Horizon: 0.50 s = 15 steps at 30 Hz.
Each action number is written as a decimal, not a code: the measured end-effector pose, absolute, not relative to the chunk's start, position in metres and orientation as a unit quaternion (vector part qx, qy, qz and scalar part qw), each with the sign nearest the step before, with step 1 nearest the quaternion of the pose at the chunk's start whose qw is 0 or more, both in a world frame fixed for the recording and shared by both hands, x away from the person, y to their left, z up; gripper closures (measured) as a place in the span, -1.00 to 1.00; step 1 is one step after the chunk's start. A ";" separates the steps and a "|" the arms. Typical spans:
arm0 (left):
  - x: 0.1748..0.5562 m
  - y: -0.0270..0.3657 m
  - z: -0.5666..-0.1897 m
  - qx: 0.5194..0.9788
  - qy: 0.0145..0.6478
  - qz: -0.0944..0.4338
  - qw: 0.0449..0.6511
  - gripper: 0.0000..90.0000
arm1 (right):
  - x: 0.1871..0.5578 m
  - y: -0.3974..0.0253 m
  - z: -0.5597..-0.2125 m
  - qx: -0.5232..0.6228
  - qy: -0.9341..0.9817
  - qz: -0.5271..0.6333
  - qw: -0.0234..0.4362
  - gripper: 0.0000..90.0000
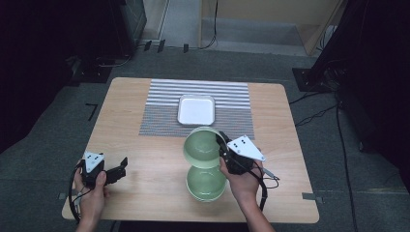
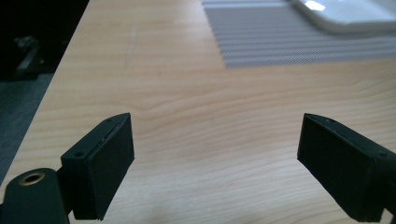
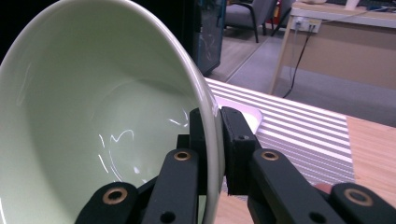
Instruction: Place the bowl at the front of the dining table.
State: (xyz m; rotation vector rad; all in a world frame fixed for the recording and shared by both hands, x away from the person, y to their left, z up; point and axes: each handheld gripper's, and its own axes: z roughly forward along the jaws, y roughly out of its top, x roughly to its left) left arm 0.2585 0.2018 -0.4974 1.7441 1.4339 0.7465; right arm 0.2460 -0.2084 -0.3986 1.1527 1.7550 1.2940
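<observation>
My right gripper (image 1: 223,145) sits just right of centre in the high view, its jaws clamped on the rim of a pale green bowl (image 1: 202,147) that it holds tilted on edge above the table (image 1: 145,179), the opening facing up and to the left of the frame. In the right gripper view the bowl (image 3: 93,130) takes up the left half, one jaw inside the wall and one outside. A second green bowl (image 1: 206,183) rests upright on the wood directly below the lifted one, lower centre of the high view. My left gripper (image 1: 120,169) lies at the lower left, jaws spread wide over bare wood and holding nothing. A white square tray (image 1: 196,110) sits on the striped mat (image 1: 232,94) at upper centre. I can read no writing, brand or label on any of these.
</observation>
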 end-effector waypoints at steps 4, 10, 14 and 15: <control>0.263 0.203 -0.505 0.689 0.567 0.282 0.353 -0.77 | 0.258 -0.214 -0.400 0.449 0.667 0.494 0.330 0.88; 0.267 0.201 -0.515 0.701 0.575 0.257 0.334 -0.77 | 0.278 -0.220 -0.402 0.455 0.666 0.492 0.328 0.88; 0.269 0.199 -0.517 0.707 0.576 0.256 0.321 -0.77 | 0.291 -0.221 -0.403 0.452 0.666 0.494 0.329 0.88; 0.270 0.198 -0.518 0.711 0.577 0.253 0.312 -0.77 | 0.294 -0.221 -0.403 0.453 0.665 0.495 0.328 0.88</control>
